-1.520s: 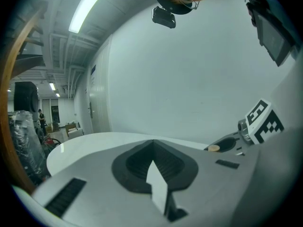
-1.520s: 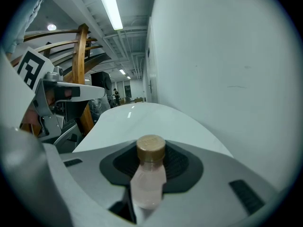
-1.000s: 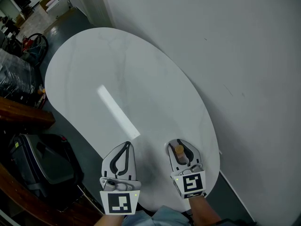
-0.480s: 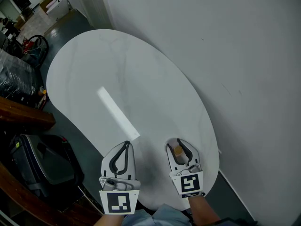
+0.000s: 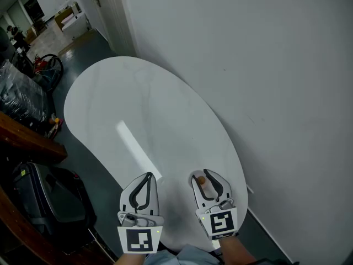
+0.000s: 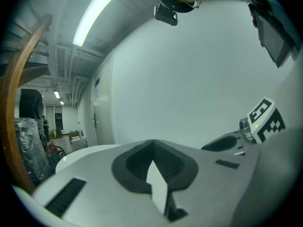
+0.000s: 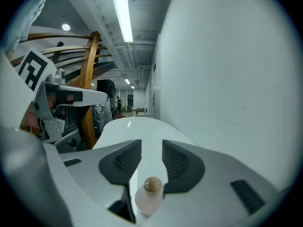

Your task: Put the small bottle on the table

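The small bottle [image 5: 202, 180], pale with a tan round cap, sits between the jaws of my right gripper [image 5: 203, 174] over the near end of the white oval table [image 5: 138, 109]. In the right gripper view the bottle [image 7: 149, 193] stands deep between the dark pads. The jaws of the right gripper [image 7: 151, 143] are opening, with a gap showing ahead of the bottle. My left gripper [image 5: 148, 176] hovers beside it to the left, shut and empty. The left gripper view shows its jaws [image 6: 152, 143] meeting at the tip.
A white wall [image 5: 265, 65] runs along the table's right side. To the left are a wooden rail [image 5: 27, 142], a black case [image 5: 47, 197] on the floor and wrapped dark goods [image 5: 19, 98]. A wheel [image 5: 47, 65] lies beyond the table's far end.
The right jaws have spread a little around the bottle. The head view has tilted up, so the table and both grippers sit lower in the picture.
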